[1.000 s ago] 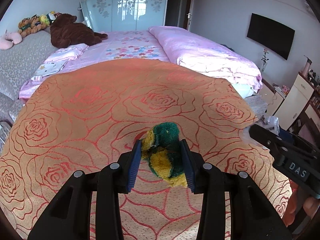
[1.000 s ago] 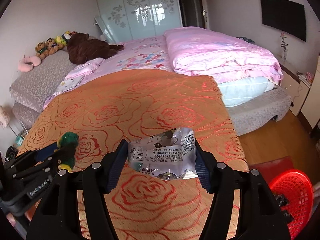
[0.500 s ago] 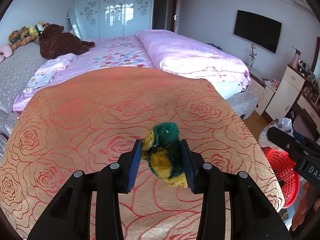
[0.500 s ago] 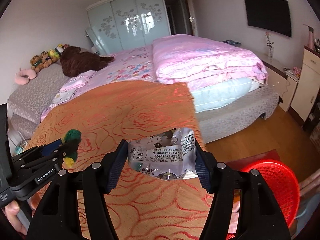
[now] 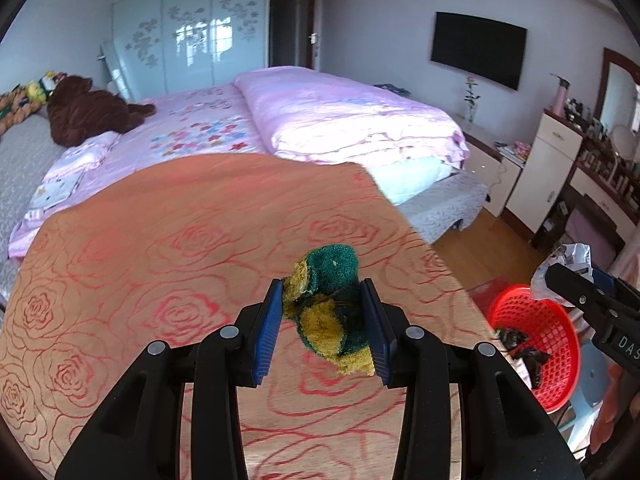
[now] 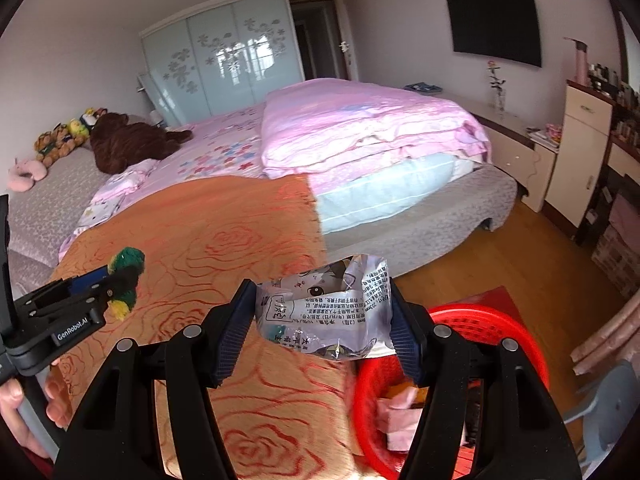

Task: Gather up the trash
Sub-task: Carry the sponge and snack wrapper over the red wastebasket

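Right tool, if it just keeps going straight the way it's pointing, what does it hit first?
Probably the red basket. The right tool, shut on a crumpled wrapper, points down past the edge of the orange cloth, with the basket's rim right behind the wrapper. Depth is unclear; it might skim the cloth's edge first.

a lived-in home bedroom

a bed (image 5: 208,140) with pink quilt (image 5: 352,120), plush toys (image 6: 60,140), sliding-door wardrobe (image 5: 188,48), wall tv (image 5: 478,54), dresser (image 5: 556,168) crowded with bottles.
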Motion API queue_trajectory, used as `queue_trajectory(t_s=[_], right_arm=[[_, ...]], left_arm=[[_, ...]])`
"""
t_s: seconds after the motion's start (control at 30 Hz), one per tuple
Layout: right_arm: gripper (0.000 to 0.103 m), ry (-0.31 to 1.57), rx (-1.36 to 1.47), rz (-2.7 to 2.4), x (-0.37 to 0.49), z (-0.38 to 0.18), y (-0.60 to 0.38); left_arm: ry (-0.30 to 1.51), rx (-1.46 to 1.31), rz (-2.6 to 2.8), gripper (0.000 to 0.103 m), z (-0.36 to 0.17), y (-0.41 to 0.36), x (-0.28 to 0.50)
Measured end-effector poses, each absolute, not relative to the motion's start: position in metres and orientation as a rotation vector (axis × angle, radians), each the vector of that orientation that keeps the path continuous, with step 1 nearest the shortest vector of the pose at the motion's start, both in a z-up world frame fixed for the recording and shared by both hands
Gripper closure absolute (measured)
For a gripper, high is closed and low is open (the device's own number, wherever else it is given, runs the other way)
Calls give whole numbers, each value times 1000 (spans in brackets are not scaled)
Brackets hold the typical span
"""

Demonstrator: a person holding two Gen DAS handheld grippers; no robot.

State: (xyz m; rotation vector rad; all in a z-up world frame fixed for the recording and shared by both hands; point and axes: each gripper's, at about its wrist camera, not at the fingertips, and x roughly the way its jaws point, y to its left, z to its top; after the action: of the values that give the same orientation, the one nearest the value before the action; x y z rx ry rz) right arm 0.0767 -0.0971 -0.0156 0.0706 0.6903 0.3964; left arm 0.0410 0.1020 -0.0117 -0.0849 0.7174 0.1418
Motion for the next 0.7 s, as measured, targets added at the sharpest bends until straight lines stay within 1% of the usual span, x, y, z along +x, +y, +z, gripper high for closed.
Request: queue_trajectory(t_s=[0.37, 0.7], right_arm=[[42, 693, 122, 262, 64, -24, -167], [42, 698, 162, 191, 60, -32, -199]], left_arm=[[723, -20, 25, 66, -7, 42, 58], [740, -5, -60, 66, -10, 3, 71]])
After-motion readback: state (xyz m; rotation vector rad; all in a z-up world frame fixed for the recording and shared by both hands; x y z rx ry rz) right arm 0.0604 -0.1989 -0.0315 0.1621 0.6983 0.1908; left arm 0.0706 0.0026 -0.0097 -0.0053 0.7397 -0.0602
